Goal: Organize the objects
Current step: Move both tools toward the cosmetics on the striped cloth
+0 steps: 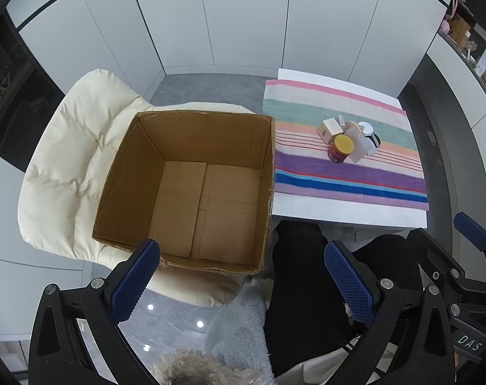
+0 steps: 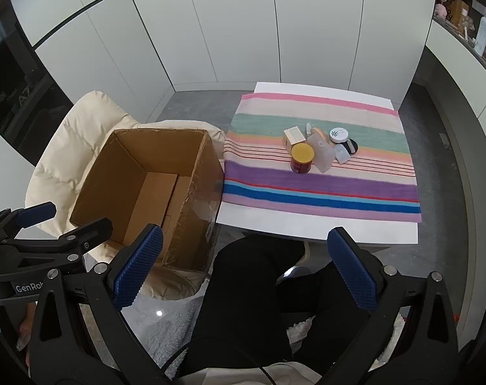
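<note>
Organizing here appears to mean moving the clustered items into the open brown cardboard box (image 1: pixel 191 189), which sits empty on a cream padded chair (image 1: pixel 66 160). Taken as the landmark, the box lies low and left of centre in the left wrist view, directly ahead of that gripper. To its right, its edge just beside the box wall, stands the white table (image 2: pixel 307 227) covered by a multicoloured striped cloth (image 2: pixel 323 189).

All task items stand in one tight cluster on the cloth, to the right of the box and well apart from it. From largest to smallest: a translucent white plastic bottle (image 2: pixel 321 154) lying tilted, its long axis running roughly away from the camera; a dark red round jar with a yellow lid (image 2: pixel 302 158), upright, at the cluster's near edge; a small beige carton (image 2: pixel 294 139) behind the jar; a white-lidded round jar (image 2: pixel 338 134); and a small black round pot (image 2: pixel 353 147) at the far right of the cluster. Several of them touch.

The right gripper (image 2: pixel 246 263) faces the cluster more squarely, so it is judged the nearer for a first pick, with the jar as the most reachable item. The left gripper (image 1: pixel 243 276) hangs over the near rim of the box. Both grippers have their blue pads spread fully apart, holding and touching nothing.
</note>
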{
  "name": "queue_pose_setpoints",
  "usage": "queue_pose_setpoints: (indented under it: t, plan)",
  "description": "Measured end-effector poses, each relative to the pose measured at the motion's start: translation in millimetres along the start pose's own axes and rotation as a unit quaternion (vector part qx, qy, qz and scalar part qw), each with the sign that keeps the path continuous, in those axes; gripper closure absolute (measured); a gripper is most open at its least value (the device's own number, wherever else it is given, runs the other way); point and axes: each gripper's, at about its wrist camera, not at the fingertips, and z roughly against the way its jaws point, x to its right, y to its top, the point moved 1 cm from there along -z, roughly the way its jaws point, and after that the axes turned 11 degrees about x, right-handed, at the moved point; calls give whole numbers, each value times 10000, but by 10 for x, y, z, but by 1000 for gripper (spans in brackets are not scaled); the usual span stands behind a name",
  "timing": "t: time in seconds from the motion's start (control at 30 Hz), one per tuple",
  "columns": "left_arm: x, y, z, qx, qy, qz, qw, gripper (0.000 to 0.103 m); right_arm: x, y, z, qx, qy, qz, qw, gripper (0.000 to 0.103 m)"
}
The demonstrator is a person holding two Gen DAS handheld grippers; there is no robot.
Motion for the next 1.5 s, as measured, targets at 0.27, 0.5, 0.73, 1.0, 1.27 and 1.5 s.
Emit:
queue_pose_setpoints:
  t: [0.27, 0.5, 0.73, 1.0, 1.27, 1.5]
  plan:
    - [31, -18, -1, -41, -59, -22, 10000, 0, 28, -7, 15, 19, 9, -12, 10000, 0]
    - [57, -30, 6, -30, -60, -45, 10000, 0, 17, -18, 27, 13, 12, -18, 10000, 0]
    - [112, -40, -43, -95, -83, -59, 9999, 0, 52, -16, 22, -34, 38, -48, 10000, 0]
    - [246, -22, -76, 13, -38, -159, 9999, 0, 192, 34, -39, -22, -95, -36, 9999, 0]
    - [577, 13, -155, 58, -87, -468, 9988, 0, 544, 64, -95, 3, -247, -212, 9995, 0]
    - [912, 36, -297, 15, -299, -641, 9975, 0, 913, 51, -143, 7, -374, -381, 9986, 0]
